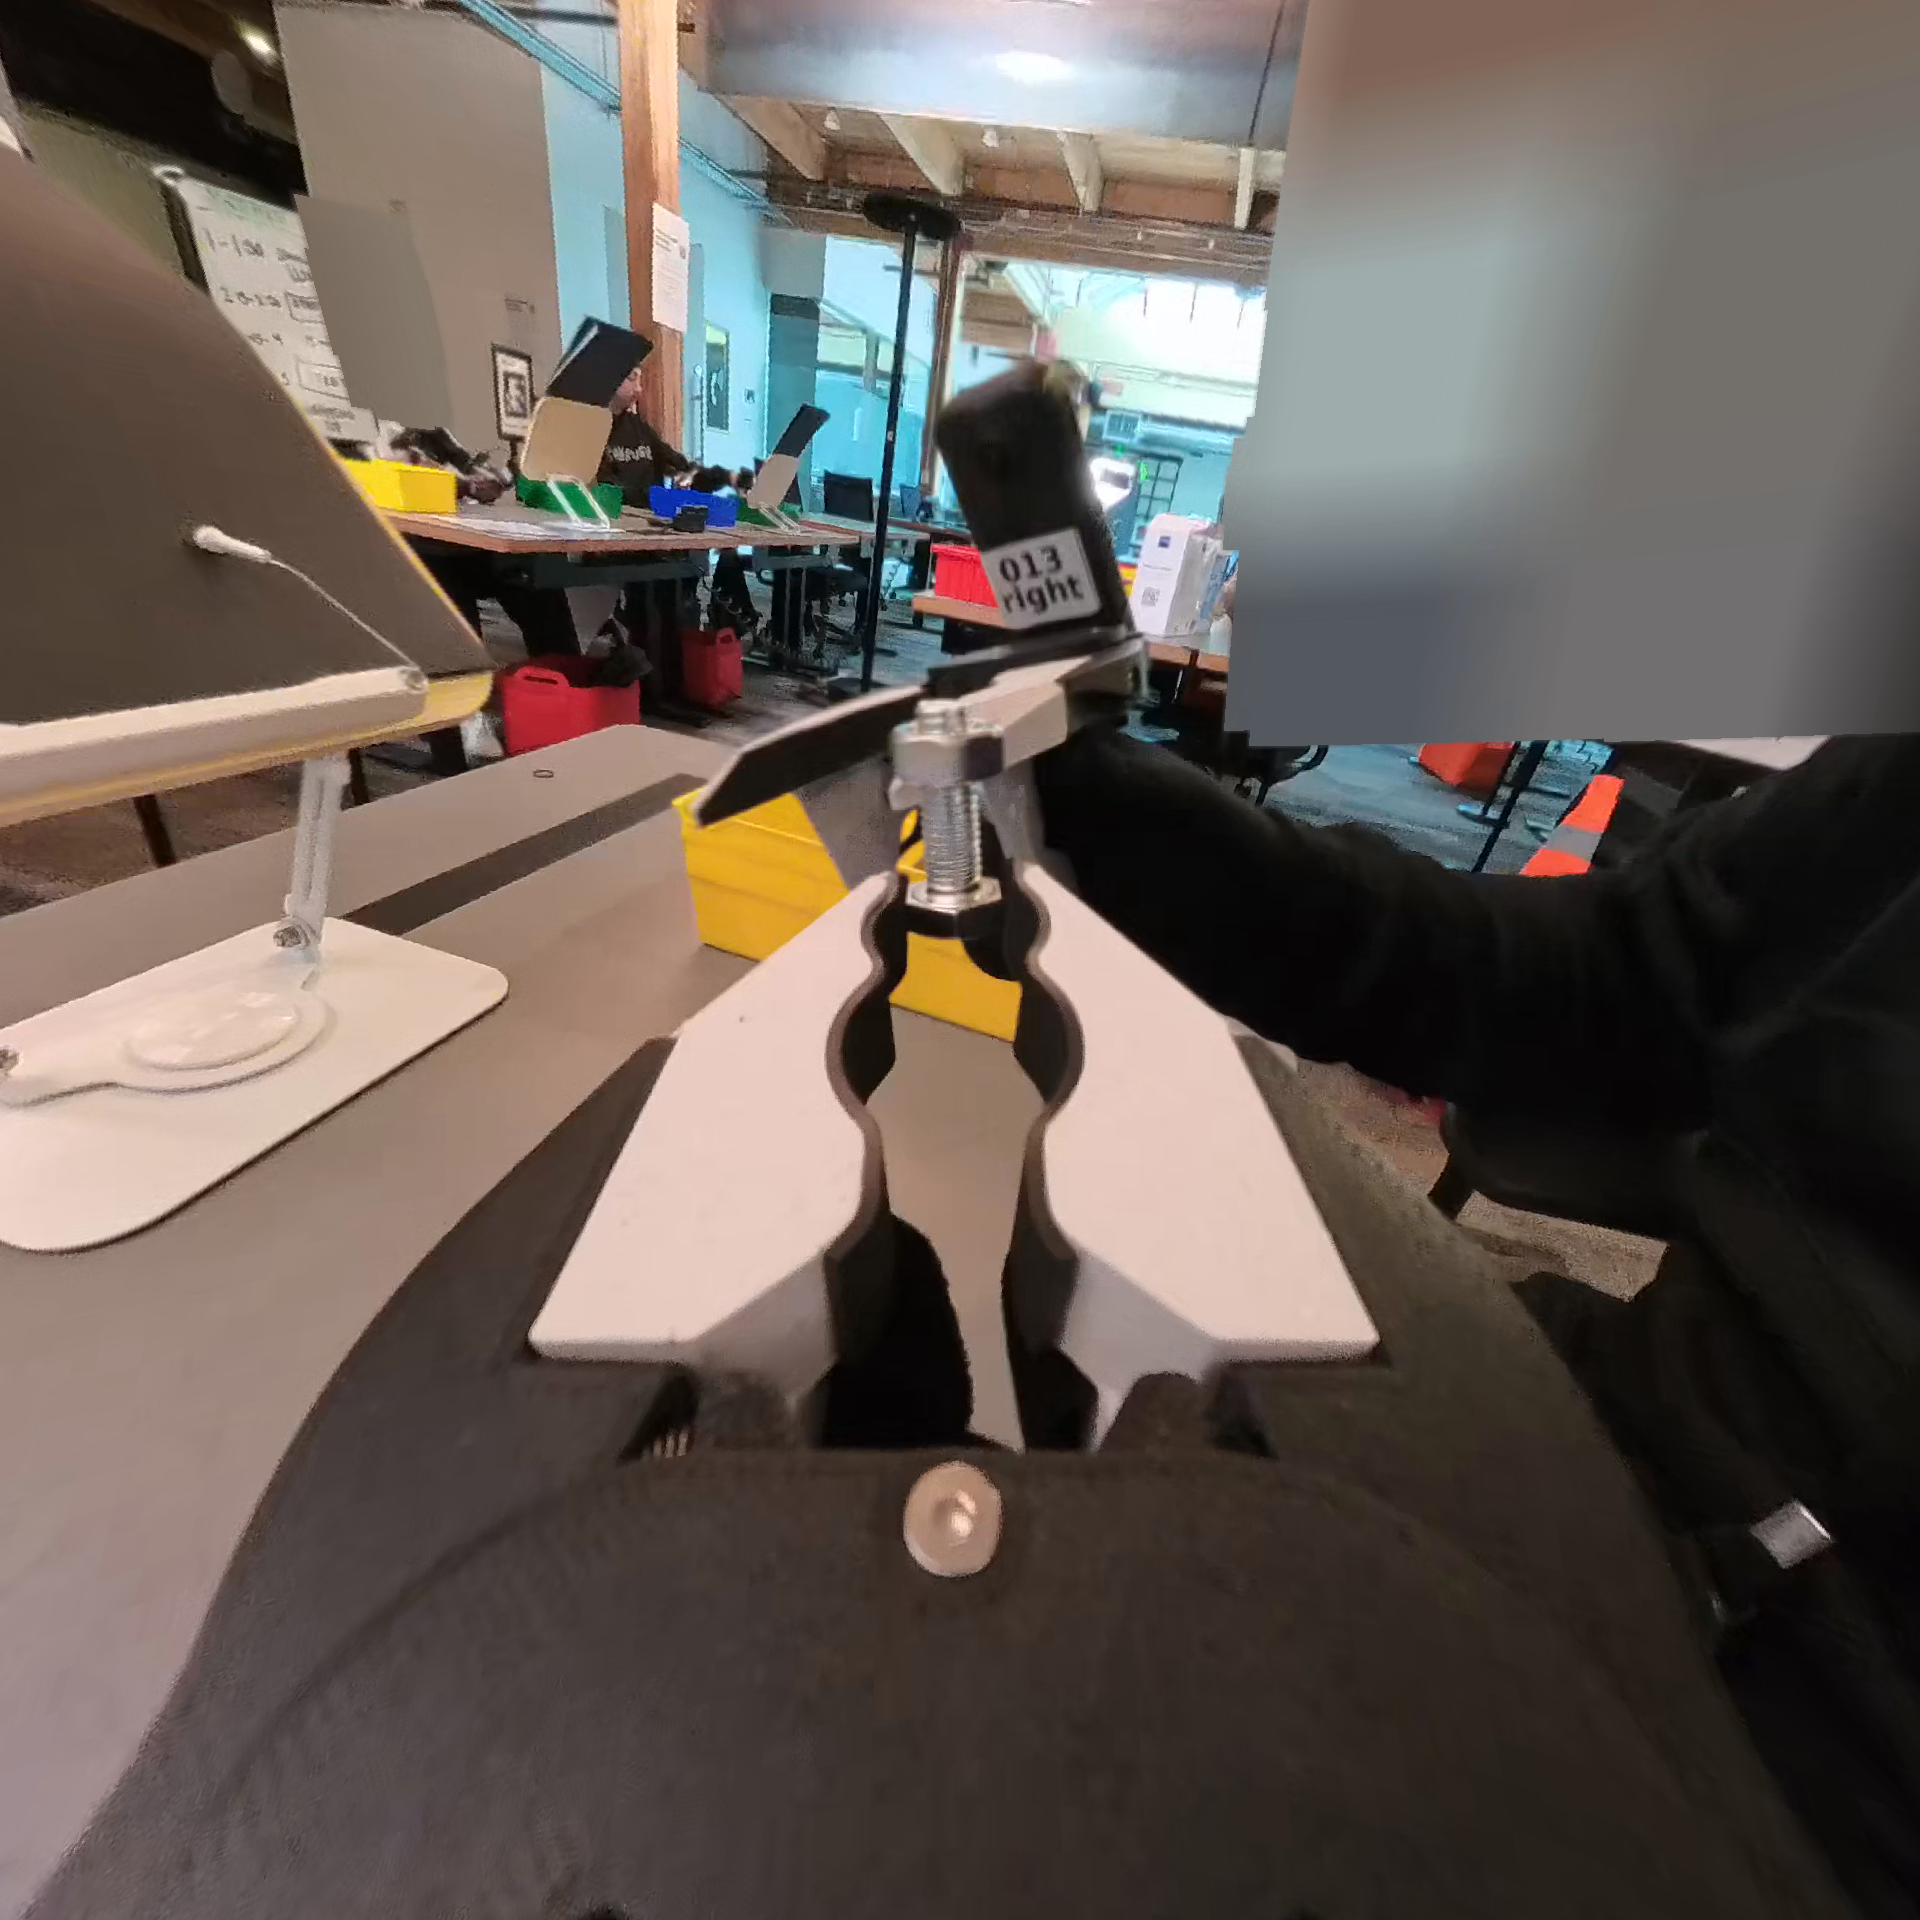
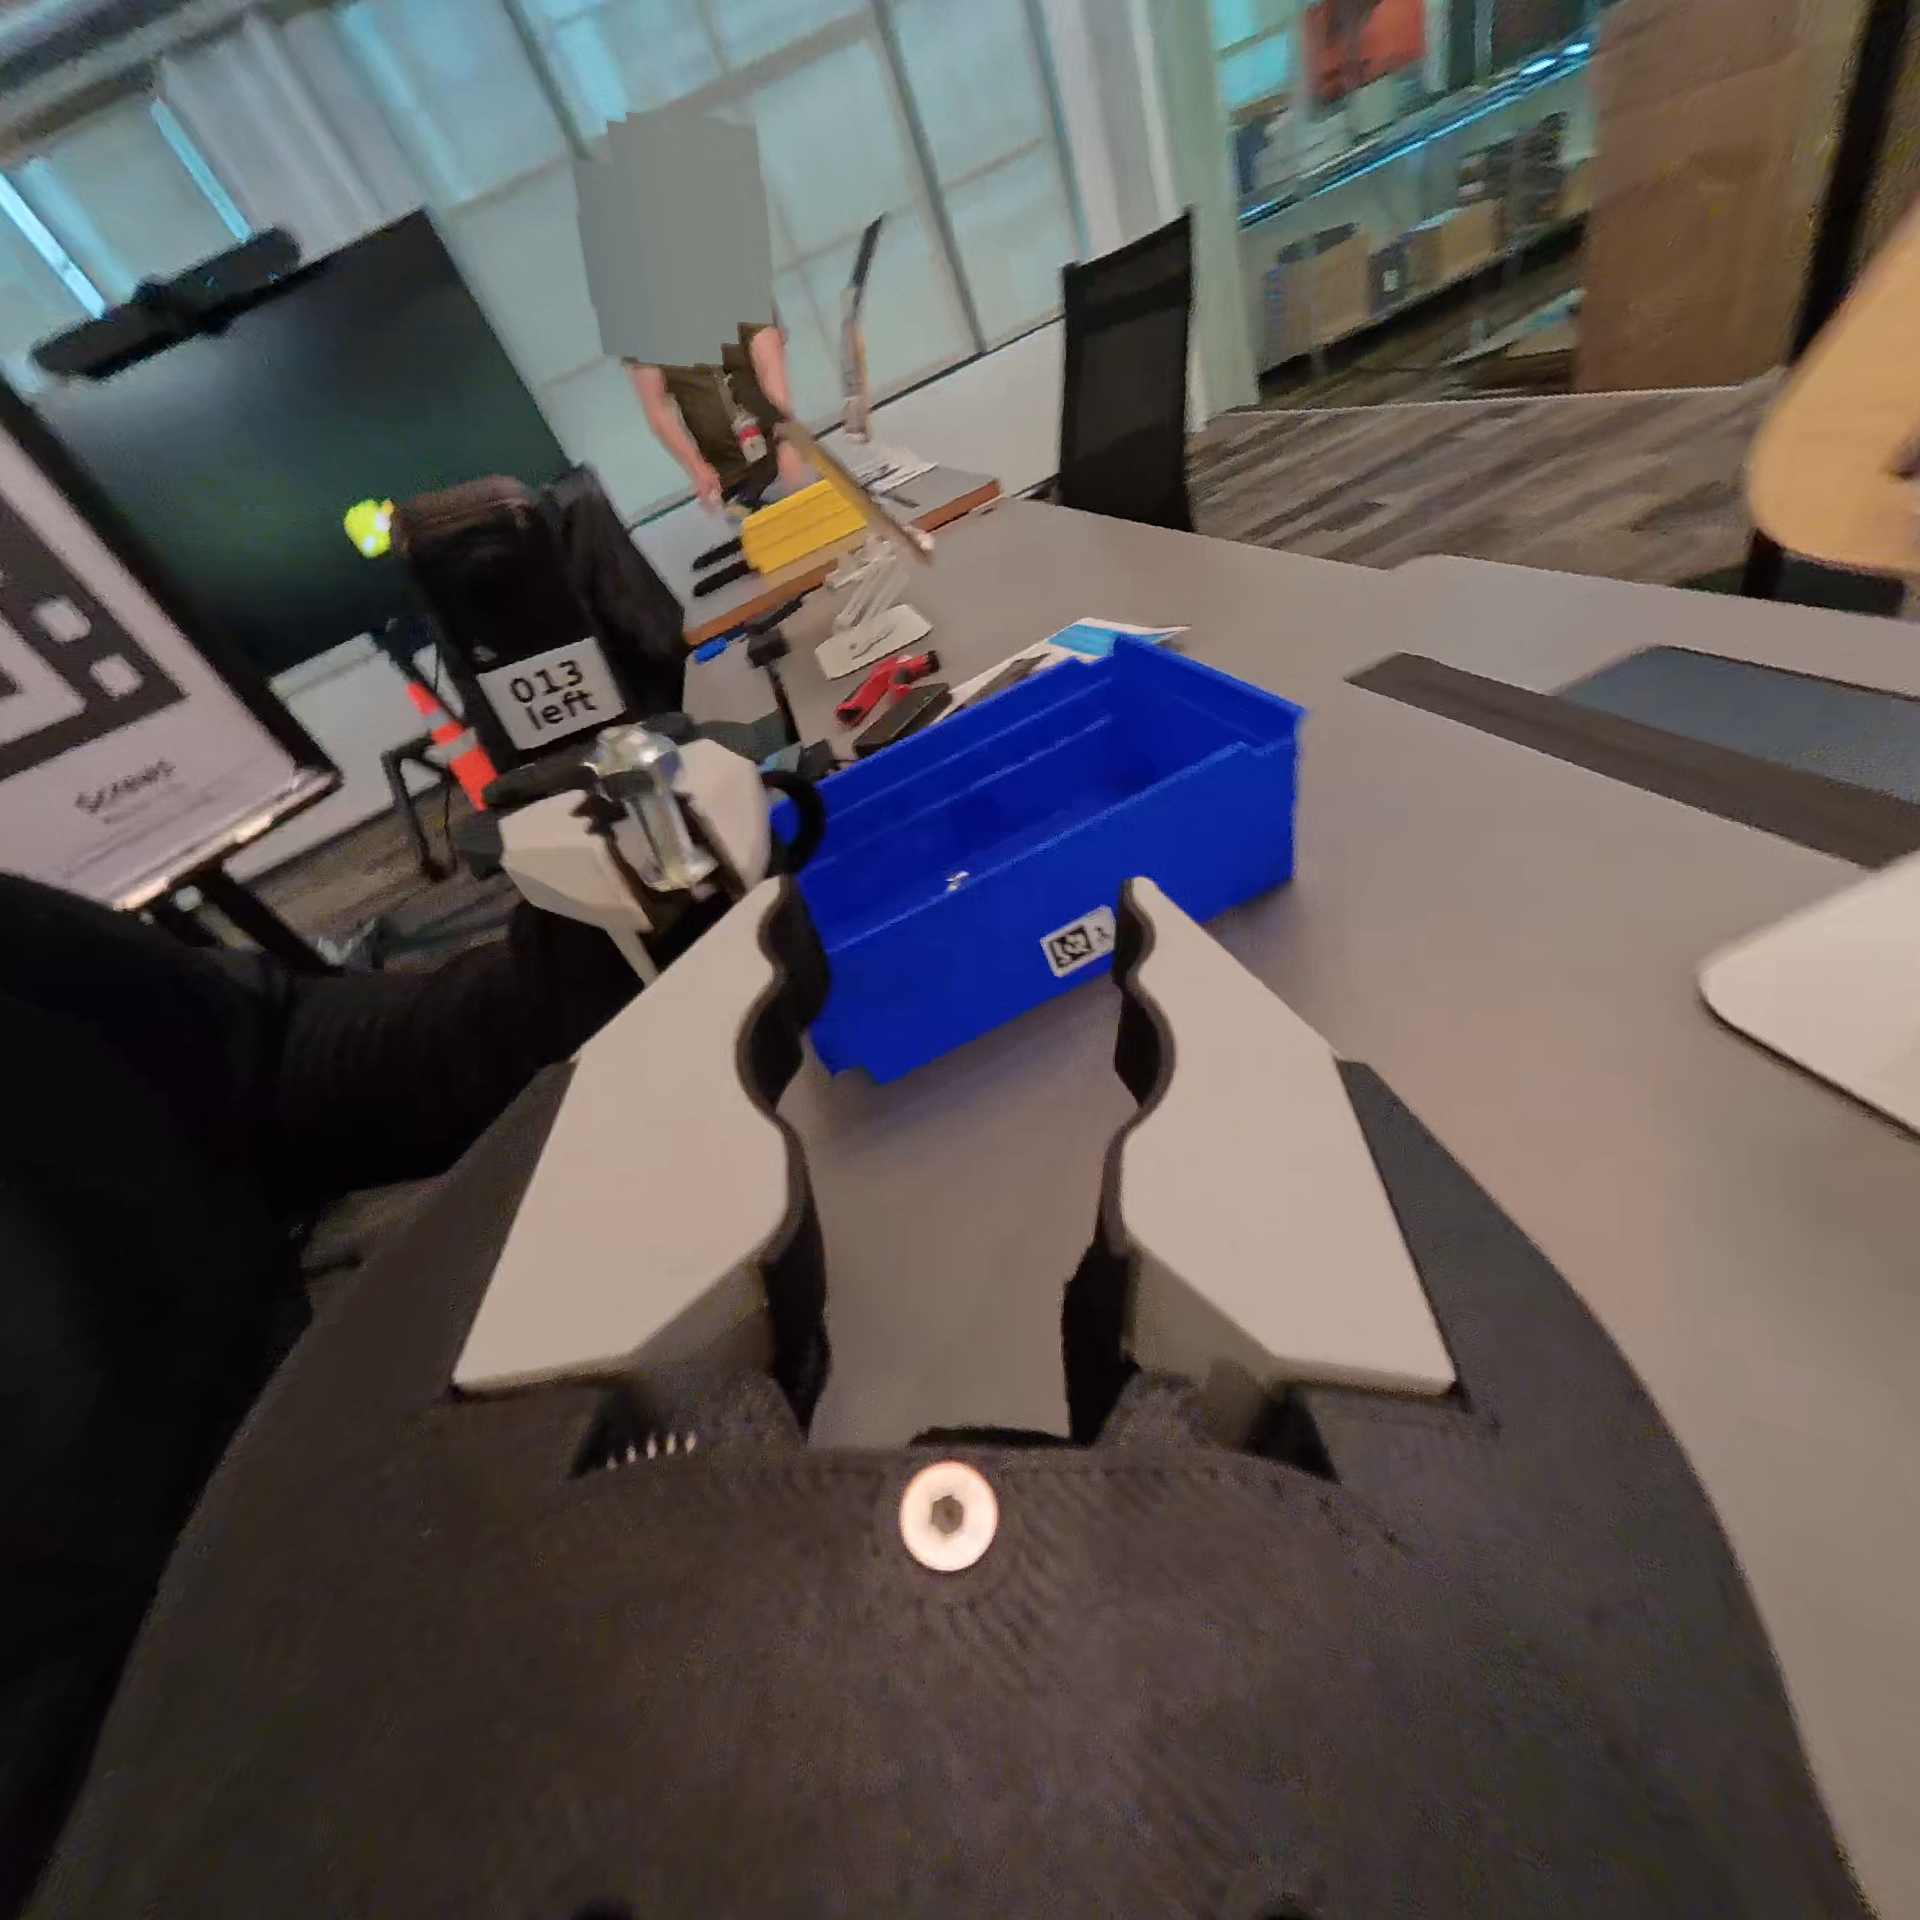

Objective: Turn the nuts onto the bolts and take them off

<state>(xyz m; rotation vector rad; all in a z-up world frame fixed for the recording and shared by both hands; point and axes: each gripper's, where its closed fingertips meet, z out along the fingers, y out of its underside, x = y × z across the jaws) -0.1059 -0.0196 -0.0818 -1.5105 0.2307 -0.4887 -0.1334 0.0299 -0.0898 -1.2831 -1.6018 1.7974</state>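
The grey worktop [image 2: 1455, 831] carries a blue bin [image 2: 987, 966] and, at one edge, a yellow bin [image 1: 758, 883]. My left tongs [image 1: 951, 904] pinch the head of the bolt [image 1: 948, 831], upright in the air by that edge, with the nut [image 1: 943, 750] at its top end. My right tongs [image 2: 956, 904] gape wide, empty, beside it. I reckon they should centre on the nut's flats, close squarely, then turn in short strokes

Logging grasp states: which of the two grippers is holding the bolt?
The left gripper: its fingertips are shut on the lower end of the bolt. The right gripper is wide open with nothing between its fingers.
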